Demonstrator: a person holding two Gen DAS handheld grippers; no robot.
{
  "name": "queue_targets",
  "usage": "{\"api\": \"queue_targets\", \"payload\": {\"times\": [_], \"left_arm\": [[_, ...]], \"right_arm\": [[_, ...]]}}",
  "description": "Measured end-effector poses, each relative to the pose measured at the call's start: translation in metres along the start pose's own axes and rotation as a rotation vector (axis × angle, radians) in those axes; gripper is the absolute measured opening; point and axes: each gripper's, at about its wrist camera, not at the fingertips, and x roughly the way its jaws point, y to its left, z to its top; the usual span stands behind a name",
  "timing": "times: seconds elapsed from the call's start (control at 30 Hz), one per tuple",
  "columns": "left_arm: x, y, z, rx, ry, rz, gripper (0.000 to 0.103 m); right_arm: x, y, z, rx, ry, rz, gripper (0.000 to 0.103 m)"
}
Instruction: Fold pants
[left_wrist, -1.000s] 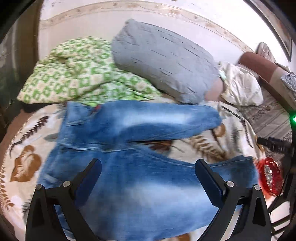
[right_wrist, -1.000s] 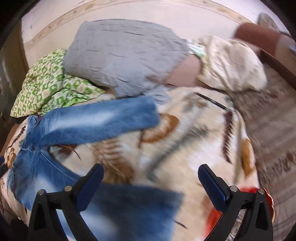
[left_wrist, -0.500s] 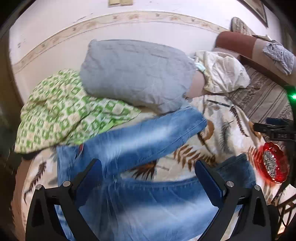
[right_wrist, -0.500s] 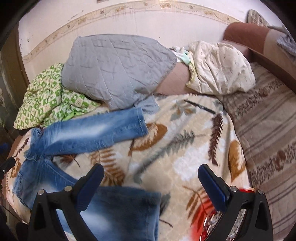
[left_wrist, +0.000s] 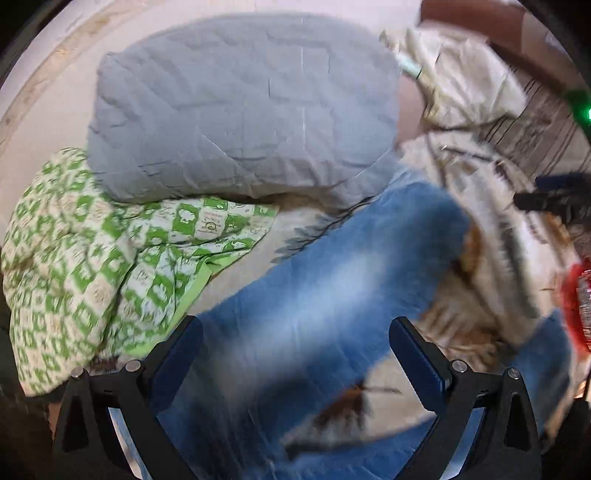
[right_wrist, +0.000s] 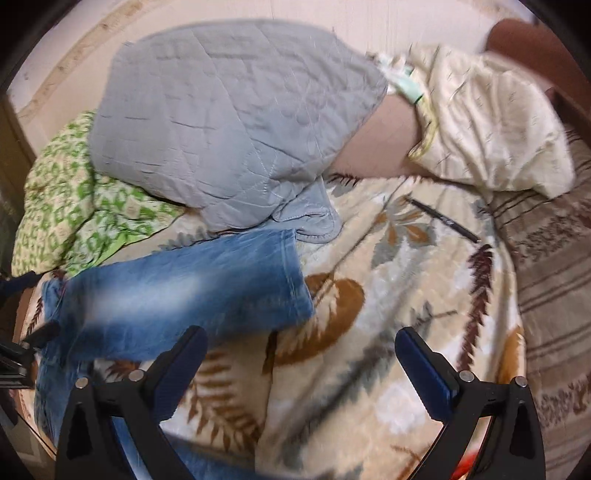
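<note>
Soft, even indoor light, moderately bright, with no glare. Both fisheye views bend strongly at the edges, corners black. Motion blur smears the jeans (left_wrist: 332, 295) and leaf-print blanket (right_wrist: 406, 295); the grey quilted pillow (right_wrist: 229, 122) looks sharper. A green light (left_wrist: 583, 112) glows at right.

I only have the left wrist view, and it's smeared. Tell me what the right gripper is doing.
Observer: The right gripper is open and empty, above the leaf-print blanket, near the hem of the jeans.
Operator: Describe that hem.
Observer: It lies flat, just below the corner of the grey quilted pillow.
Operator: Report anything loose on the blanket.
Observer: A thin dark pen-like stick lies right of the pillow, apart from the jeans.
</note>
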Motion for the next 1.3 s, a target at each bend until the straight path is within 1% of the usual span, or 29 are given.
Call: {"api": "queue_targets", "payload": {"times": [0.13, 0.23, 0.3, 0.4, 0.47, 0.53, 0.57, 0.6, 0.63, 0.67, 0.7, 0.73, 0.83, 1.03, 1.17, 1.23, 1.27, 1.3], "left_arm": [[0.052, 0.005, 0.021, 0.023, 0.051, -0.017, 0.101], [0.087, 0.005, 0.032, 0.046, 0.094, -0.001, 0.101], [0.109, 0.002, 0.038, 0.081, 0.115, 0.002, 0.101], [0.130, -0.001, 0.045, 0.127, 0.129, -0.008, 0.101], [0.143, -0.002, 0.049, 0.127, 0.144, -0.037, 0.101], [0.152, -0.002, 0.050, 0.116, 0.159, -0.058, 0.101], [0.156, -0.003, 0.051, 0.113, 0.169, -0.068, 0.100], [0.160, -0.003, 0.050, 0.110, 0.175, -0.081, 0.100], [0.161, -0.004, 0.050, 0.108, 0.172, -0.094, 0.086], [0.160, -0.005, 0.050, 0.105, 0.159, -0.129, 0.006], [0.161, -0.005, 0.050, 0.084, 0.188, -0.155, 0.011], [0.160, -0.004, 0.050, 0.061, 0.203, -0.157, 0.003], [0.146, -0.014, 0.048, 0.125, 0.194, -0.160, 0.003], [0.080, -0.028, 0.040, 0.150, 0.113, -0.160, 0.003], [0.029, -0.043, 0.018, 0.194, 0.050, -0.150, 0.002], [-0.002, -0.051, 0.001, 0.215, -0.001, -0.147, 0.002], [-0.013, -0.050, -0.008, 0.222, -0.018, -0.144, 0.002], [-0.029, -0.057, -0.020, 0.232, -0.044, -0.141, 0.002]], "right_arm": [[0.052, -0.003, 0.035, 0.011, 0.080, 0.026, 0.102], [0.086, -0.002, 0.054, 0.004, 0.125, 0.042, 0.102], [0.105, 0.000, 0.062, -0.010, 0.142, 0.038, 0.102], [0.135, 0.001, 0.074, -0.015, 0.175, 0.052, 0.102], [0.154, 0.001, 0.079, -0.009, 0.202, 0.071, 0.101], [0.169, 0.003, 0.081, -0.002, 0.216, 0.099, 0.097], [0.174, 0.005, 0.081, 0.001, 0.222, 0.114, 0.093], [0.179, 0.006, 0.080, 0.004, 0.223, 0.124, 0.080], [0.183, 0.008, 0.079, 0.002, 0.219, 0.139, 0.069], [0.185, 0.011, 0.078, -0.007, 0.215, 0.142, 0.037], [0.186, 0.014, 0.076, -0.026, 0.203, 0.127, 0.015], [0.185, 0.017, 0.074, -0.045, 0.183, 0.107, 0.015], [0.172, 0.026, 0.070, -0.107, 0.125, 0.081, 0.012], [0.114, 0.031, 0.055, -0.161, 0.023, 0.076, 0.009], [0.062, 0.029, 0.030, -0.218, -0.061, 0.079, 0.008], [0.033, 0.027, 0.007, -0.243, -0.103, 0.089, 0.007], [0.023, 0.025, 0.001, -0.250, -0.116, 0.090, 0.006], [0.012, 0.024, -0.010, -0.258, -0.129, 0.094, 0.006]]}}
